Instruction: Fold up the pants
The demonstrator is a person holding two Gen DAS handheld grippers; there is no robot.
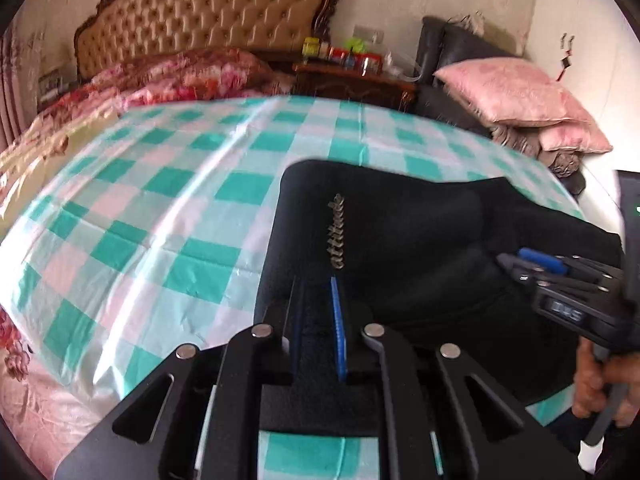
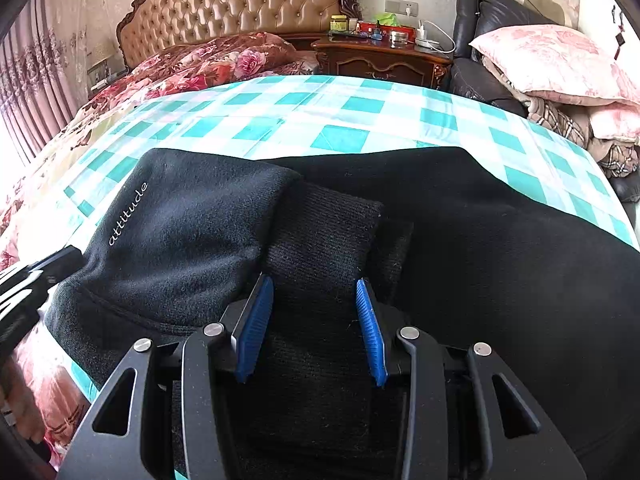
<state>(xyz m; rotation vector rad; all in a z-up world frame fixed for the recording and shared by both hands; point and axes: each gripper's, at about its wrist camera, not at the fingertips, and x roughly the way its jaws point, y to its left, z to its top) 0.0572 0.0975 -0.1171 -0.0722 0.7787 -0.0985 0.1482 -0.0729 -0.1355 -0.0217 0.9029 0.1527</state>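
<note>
Pants: black pants (image 2: 460,240) lie on the checked green-and-white bedsheet (image 2: 340,120), filling the lower centre and right of the right wrist view; in the left wrist view they sit lower centre to right.
Folded part: a section bearing the word "attitude" (image 2: 128,214) is doubled over onto the rest of the cloth, centre-left in the right wrist view, with a ribbed cuff or band (image 2: 328,236) lying beside it at frame centre.
Left gripper: left gripper (image 1: 316,332), bottom centre of its own view, has its blue pads drawn close together with dark ribbed cloth pinched between them; it holds the pants.
Right gripper: right gripper (image 2: 316,332), bottom centre of its own view, has its pads set a moderate way apart with the ribbed fabric bunched between them and pressed on both sides; I judge it gripping the pants too.
Done so far: at least one fold looks started, since one part of the cloth is laid over the rest.
Left to do: the bundle is still lumpy and both grippers hold fabric, so the fold needs laying flat and releasing; the broad black area at right probably needs another fold.
Surroundings: tufted headboard (image 2: 240,0) upper centre, pink pillow (image 2: 552,60) upper right.
</note>
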